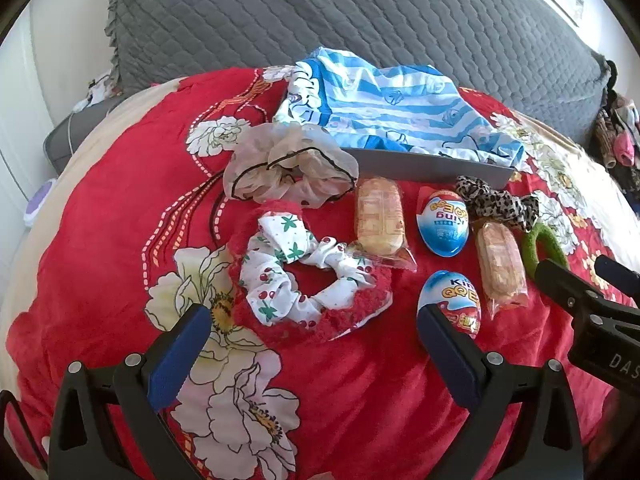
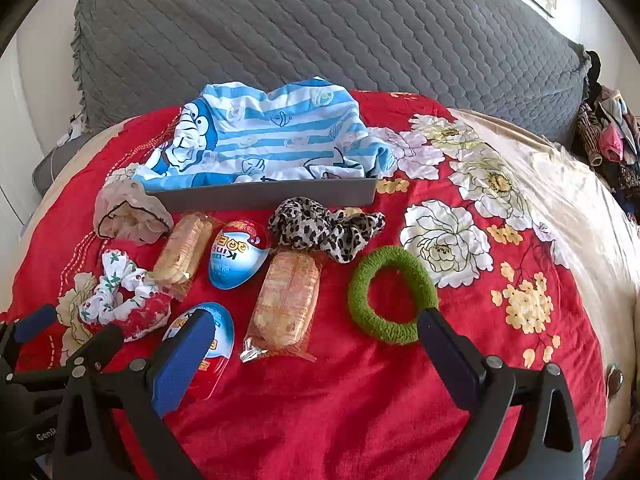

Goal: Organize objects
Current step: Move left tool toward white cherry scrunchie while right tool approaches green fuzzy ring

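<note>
- The grey tray [image 2: 260,196] at the far side of the bed [image 2: 520,240] was already heaped with a blue striped garment [image 2: 272,136]; anything dropped there might have slid off.
- The 4 scrunchies, 2 wrapped cakes and 2 eggs lay crowded together near it; the cherry scrunchie [image 1: 296,276] touched the left wrapped cake [image 1: 380,220], so lifting it might have dragged that.
- The near egg [image 1: 452,300] looked smooth and could have rolled on the soft quilt.
- The left hand-held gripper [image 1: 312,344] and right hand-held gripper [image 2: 316,348] both hung released, holding nothing.

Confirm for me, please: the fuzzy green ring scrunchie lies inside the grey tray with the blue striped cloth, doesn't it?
Not quite. The fuzzy green ring scrunchie lies on the red floral blanket, in front of the grey tray; only the blue striped cloth is in the tray, as the right wrist view shows.
</note>
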Available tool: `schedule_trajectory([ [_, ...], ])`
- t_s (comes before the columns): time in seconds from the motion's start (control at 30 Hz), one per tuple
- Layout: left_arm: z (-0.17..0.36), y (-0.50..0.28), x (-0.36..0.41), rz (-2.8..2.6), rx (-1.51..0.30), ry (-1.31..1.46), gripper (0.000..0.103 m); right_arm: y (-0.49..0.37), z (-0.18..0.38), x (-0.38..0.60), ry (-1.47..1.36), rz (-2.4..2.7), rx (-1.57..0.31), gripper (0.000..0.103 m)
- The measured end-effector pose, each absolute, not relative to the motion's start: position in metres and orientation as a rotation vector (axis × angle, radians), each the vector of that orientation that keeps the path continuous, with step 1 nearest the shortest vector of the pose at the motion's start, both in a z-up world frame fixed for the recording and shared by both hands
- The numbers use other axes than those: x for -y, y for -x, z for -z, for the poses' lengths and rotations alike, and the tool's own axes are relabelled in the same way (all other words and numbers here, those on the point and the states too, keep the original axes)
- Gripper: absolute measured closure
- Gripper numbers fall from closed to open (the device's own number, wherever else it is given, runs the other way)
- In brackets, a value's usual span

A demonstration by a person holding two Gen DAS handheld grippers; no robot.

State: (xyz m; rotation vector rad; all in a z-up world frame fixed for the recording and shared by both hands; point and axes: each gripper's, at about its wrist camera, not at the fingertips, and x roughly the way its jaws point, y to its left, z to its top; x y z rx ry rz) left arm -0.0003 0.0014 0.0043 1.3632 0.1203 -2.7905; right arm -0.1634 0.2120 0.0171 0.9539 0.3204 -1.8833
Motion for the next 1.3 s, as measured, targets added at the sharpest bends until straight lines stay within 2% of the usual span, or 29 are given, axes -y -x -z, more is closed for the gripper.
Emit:
schedule_trajectory([
  [1.3, -0.0058, 0.0016, 0.0010, 2.762, -0.132, -1.356, 0.001, 0.1600, -0.0148, -0.2101, -0.920, 1.799, -0.347, 0.001],
])
